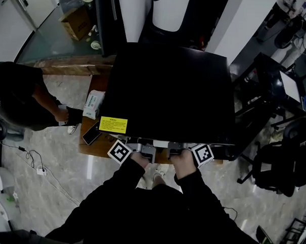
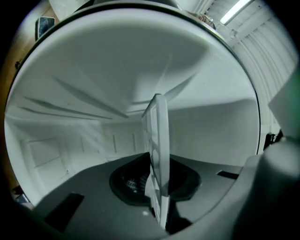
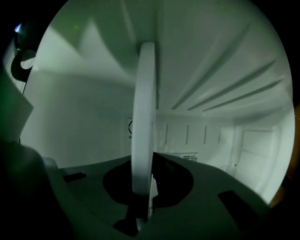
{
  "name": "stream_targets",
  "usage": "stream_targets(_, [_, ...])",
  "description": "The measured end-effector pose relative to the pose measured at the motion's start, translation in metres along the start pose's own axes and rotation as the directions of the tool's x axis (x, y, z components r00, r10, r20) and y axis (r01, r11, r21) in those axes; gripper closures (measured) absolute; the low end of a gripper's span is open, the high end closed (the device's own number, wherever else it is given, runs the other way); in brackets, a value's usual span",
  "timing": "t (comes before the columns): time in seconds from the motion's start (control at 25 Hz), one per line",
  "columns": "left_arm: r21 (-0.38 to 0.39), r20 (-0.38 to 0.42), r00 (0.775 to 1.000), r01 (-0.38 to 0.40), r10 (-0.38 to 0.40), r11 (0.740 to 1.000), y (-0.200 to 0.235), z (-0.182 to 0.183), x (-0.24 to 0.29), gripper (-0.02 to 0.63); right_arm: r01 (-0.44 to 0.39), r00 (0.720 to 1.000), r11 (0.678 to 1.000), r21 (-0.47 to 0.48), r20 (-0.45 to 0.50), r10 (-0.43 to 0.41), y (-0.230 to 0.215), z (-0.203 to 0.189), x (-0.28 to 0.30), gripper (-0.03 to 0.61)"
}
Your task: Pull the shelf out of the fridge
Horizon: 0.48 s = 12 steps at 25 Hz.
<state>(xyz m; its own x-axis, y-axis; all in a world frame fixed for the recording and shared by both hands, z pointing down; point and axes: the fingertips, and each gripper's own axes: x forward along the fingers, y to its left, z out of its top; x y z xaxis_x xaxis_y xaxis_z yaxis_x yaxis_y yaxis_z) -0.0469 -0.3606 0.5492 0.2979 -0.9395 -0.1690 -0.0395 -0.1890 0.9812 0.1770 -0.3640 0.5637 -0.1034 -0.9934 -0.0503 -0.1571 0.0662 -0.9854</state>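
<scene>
A small black fridge point(image 1: 169, 89) stands on a wooden table point(image 1: 89, 144), and the person stands directly in front of it with both arms stretched to its front edge. The left tool point(image 1: 146, 145) and the right tool point(image 1: 176, 147) are side by side, close to each other, and their tips reach in under the fridge's top.

In the left gripper view, the white shelf point(image 2: 158, 140) is seen edge-on between the jaws, which are closed on its front edge. In the right gripper view the same shelf runs between that tool's jaws, and they are also pressed together on its rim. Behind the shelf both views show the white inside walls of the fridge, with ribs on the side and back. In the head view the shelf itself is hidden under the fridge's top.

A yellow label point(image 1: 113, 124) is on the fridge top near its front left corner. A phone point(image 1: 91, 135) and a tissue pack point(image 1: 94, 104) lie on the table at the left of the fridge.
</scene>
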Motion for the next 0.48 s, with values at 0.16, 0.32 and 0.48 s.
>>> stream_targets(0.16, [-0.018,-0.006,1.000,-0.017,0.017,1.000,-0.001,0.001,-0.004,0.572,0.006,1.000,0.998,0.057,-0.001,-0.006,0.005,-0.005,-0.007,0.548])
stream_targets(0.32, [-0.008,-0.021,0.999,-0.032,0.032,0.999,-0.002,0.000,-0.015,0.574,0.016,1.000,0.998,0.061,-0.005,-0.016,0.009,-0.007,-0.018,0.548])
stream_targets(0.48, [-0.013,-0.031,0.999,-0.036,0.035,0.999,-0.005,-0.001,-0.029,0.574,0.026,1.000,0.998,0.064,-0.014,-0.026,0.008,-0.012,-0.031,0.548])
